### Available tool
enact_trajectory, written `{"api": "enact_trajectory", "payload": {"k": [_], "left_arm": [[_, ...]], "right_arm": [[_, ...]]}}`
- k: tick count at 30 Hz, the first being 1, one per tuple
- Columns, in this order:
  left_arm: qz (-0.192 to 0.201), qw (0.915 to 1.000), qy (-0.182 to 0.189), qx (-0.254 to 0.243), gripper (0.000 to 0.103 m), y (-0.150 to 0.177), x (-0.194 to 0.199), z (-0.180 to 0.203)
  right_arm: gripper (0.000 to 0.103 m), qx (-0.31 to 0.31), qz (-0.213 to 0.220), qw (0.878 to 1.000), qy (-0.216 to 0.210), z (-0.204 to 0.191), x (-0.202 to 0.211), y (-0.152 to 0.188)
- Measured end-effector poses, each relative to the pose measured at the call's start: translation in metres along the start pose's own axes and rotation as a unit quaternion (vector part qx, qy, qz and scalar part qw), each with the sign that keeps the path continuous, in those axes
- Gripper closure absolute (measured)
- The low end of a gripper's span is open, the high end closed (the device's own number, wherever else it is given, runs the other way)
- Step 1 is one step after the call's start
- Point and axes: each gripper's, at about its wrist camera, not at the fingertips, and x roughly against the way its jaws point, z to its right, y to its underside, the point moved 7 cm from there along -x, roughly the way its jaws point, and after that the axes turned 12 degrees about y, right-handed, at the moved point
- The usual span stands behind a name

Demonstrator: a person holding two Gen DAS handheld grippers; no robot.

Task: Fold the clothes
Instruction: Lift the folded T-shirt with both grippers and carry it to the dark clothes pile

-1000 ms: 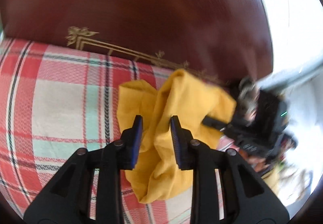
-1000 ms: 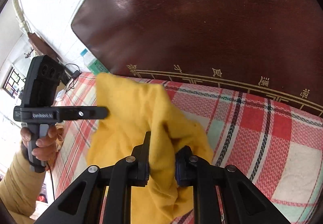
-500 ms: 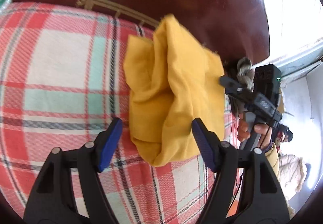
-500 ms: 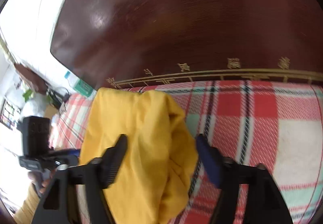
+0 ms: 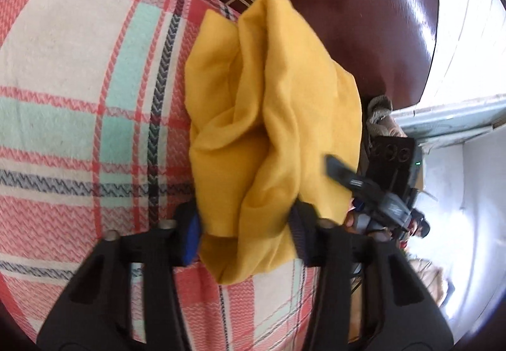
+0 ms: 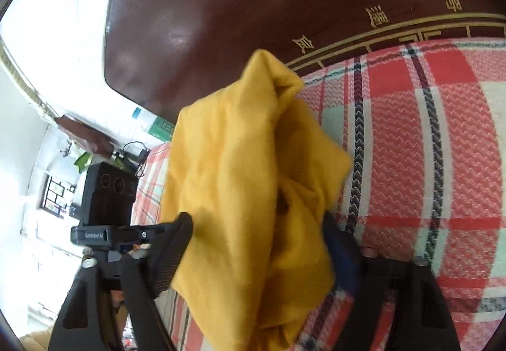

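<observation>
A crumpled yellow garment (image 5: 272, 136) lies bunched on a red, white and mint plaid bedcover (image 5: 79, 98), close to the dark wooden headboard (image 5: 348, 3). My left gripper (image 5: 243, 237) is open, its jaws spread wide on either side of the garment's near end. My right gripper (image 6: 256, 256) is also open, its jaws wide around the same garment (image 6: 253, 177) from the opposite side. The garment covers the gap between each pair of fingers. Each gripper shows in the other's view, the right one (image 5: 373, 186) and the left one (image 6: 132, 234).
The headboard (image 6: 253, 3) with gold lettering rises right behind the garment. The plaid bedcover (image 6: 427, 161) stretches to the side. A white wall and window (image 6: 53, 196) lie beyond the bed's edge, with small clutter there.
Both grippers were shut on the yellow garment a second ago. They have opened wide and let it drop into a heap on the bedcover, and now straddle it closely.
</observation>
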Motion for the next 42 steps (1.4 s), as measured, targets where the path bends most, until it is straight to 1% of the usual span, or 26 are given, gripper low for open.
{"api": "enact_trajectory", "payload": {"k": [1, 3, 4, 6, 10, 15, 17, 20, 24, 26, 29, 33, 36, 38, 42], "left_arm": [[0.003, 0.9999, 0.008, 0.011, 0.071, 0.002, 0.003, -0.001], [0.007, 0.9994, 0.025, 0.021, 0.078, 0.007, 0.011, 0.003], [0.009, 0.9992, 0.033, 0.022, 0.078, 0.009, 0.015, 0.007], [0.012, 0.9984, 0.049, 0.025, 0.078, 0.014, 0.023, 0.015], [0.017, 0.9967, 0.077, 0.021, 0.078, 0.024, 0.046, 0.033], [0.038, 0.9951, 0.091, -0.014, 0.078, 0.050, 0.107, 0.066], [0.051, 0.9941, 0.092, -0.026, 0.078, 0.063, 0.136, 0.078], [0.069, 0.9924, 0.094, -0.040, 0.078, 0.082, 0.174, 0.093], [0.096, 0.9894, 0.088, -0.064, 0.078, 0.111, 0.221, 0.110], [0.111, 0.9871, 0.086, -0.077, 0.078, 0.129, 0.250, 0.108], [0.135, 0.9834, 0.082, -0.090, 0.078, 0.151, 0.289, 0.110], [0.172, 0.9782, 0.064, -0.097, 0.078, 0.167, 0.342, 0.105], [0.208, 0.9725, 0.044, -0.095, 0.078, 0.178, 0.387, 0.098], [0.231, 0.9681, 0.025, -0.094, 0.078, 0.178, 0.415, 0.088], [0.276, 0.9571, -0.018, -0.088, 0.078, 0.177, 0.471, 0.066]], "right_arm": [[0.072, -0.015, -0.014, 1.000, -0.022, 0.001, -0.005, 0.003], [0.073, -0.046, -0.020, 0.998, -0.042, 0.004, -0.009, 0.008], [0.073, -0.051, -0.016, 0.997, -0.047, 0.004, -0.008, 0.009], [0.073, -0.089, -0.016, 0.993, -0.075, 0.004, -0.004, 0.012], [0.073, -0.119, -0.016, 0.987, -0.103, -0.008, 0.006, 0.023], [0.073, -0.111, -0.009, 0.983, -0.148, -0.055, 0.031, 0.040], [0.073, -0.093, -0.006, 0.983, -0.156, -0.078, 0.057, 0.043], [0.073, -0.066, -0.001, 0.983, -0.173, -0.120, 0.071, 0.054], [0.073, -0.030, 0.002, 0.982, -0.187, -0.168, 0.087, 0.073], [0.073, -0.015, 0.003, 0.980, -0.198, -0.187, 0.100, 0.079], [0.073, 0.008, 0.004, 0.977, -0.213, -0.233, 0.099, 0.094], [0.073, 0.037, 0.000, 0.972, -0.233, -0.286, 0.096, 0.106], [0.073, 0.050, -0.014, 0.966, -0.251, -0.327, 0.085, 0.114], [0.073, 0.055, -0.024, 0.962, -0.265, -0.347, 0.071, 0.118], [0.073, 0.050, -0.054, 0.950, -0.305, -0.397, 0.035, 0.130]]}}
